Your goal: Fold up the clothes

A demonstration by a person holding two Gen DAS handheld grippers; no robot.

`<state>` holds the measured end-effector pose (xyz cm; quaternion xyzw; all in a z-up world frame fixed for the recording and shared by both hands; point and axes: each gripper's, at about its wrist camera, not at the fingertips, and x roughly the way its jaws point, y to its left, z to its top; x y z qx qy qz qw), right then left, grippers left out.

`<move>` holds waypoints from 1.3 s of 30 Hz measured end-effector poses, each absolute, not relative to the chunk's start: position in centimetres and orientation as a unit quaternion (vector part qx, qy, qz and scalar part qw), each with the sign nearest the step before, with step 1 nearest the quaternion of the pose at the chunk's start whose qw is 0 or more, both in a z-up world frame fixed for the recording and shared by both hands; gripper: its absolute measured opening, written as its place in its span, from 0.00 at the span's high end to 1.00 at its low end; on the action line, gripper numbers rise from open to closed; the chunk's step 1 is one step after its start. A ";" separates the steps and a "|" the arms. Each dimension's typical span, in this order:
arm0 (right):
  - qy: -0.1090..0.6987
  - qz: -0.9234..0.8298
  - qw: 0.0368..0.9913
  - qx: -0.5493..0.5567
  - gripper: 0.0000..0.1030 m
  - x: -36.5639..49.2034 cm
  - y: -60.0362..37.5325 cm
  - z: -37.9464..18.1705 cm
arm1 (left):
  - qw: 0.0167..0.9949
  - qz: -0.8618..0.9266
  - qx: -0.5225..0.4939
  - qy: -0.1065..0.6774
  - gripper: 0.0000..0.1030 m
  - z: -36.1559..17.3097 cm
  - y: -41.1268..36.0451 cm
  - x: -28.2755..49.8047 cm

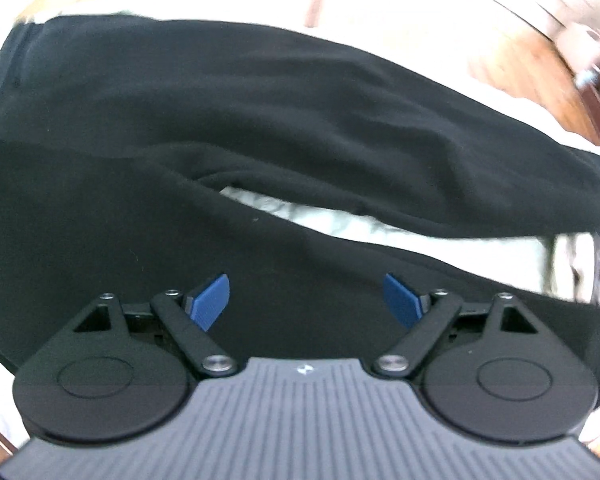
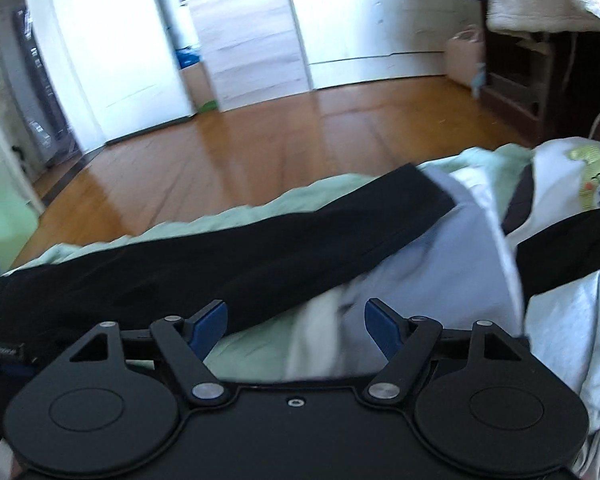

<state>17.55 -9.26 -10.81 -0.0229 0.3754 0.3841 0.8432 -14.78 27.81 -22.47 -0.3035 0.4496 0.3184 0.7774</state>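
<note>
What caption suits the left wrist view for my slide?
Open left gripper poised over black trousers spread on pale bedding.

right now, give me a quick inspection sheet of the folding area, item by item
surface: pale green bedding, rumpled, under the clothes
job's things: black trousers spread out, legs apart with bedding showing between them; one black leg stretches across the right wrist view
clutter: light blue garment, white cartoon-print garment and grey garment piled beside the leg
grippers: left tool open over the black fabric, gripping nothing; right tool open, gripping nothing
cables: nothing seen for certain
surroundings: wooden floor, white cabinets, dark shelf unit
</note>
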 end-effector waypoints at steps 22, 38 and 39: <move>0.390 0.465 0.786 -0.120 0.22 3.3 -8.7 -11.7 | 0.807 0.308 -0.174 0.473 0.18 -17.3 23.1 -22.9; 0.486 0.279 0.828 -0.039 0.22 7.6 -17.5 -18.2 | 0.785 0.334 -0.189 0.486 0.16 -19.4 25.2 -25.9; 0.498 0.246 0.831 -0.031 0.21 7.8 -18.2 -18.3 | 0.786 0.334 -0.187 0.485 0.16 -19.5 25.5 -26.3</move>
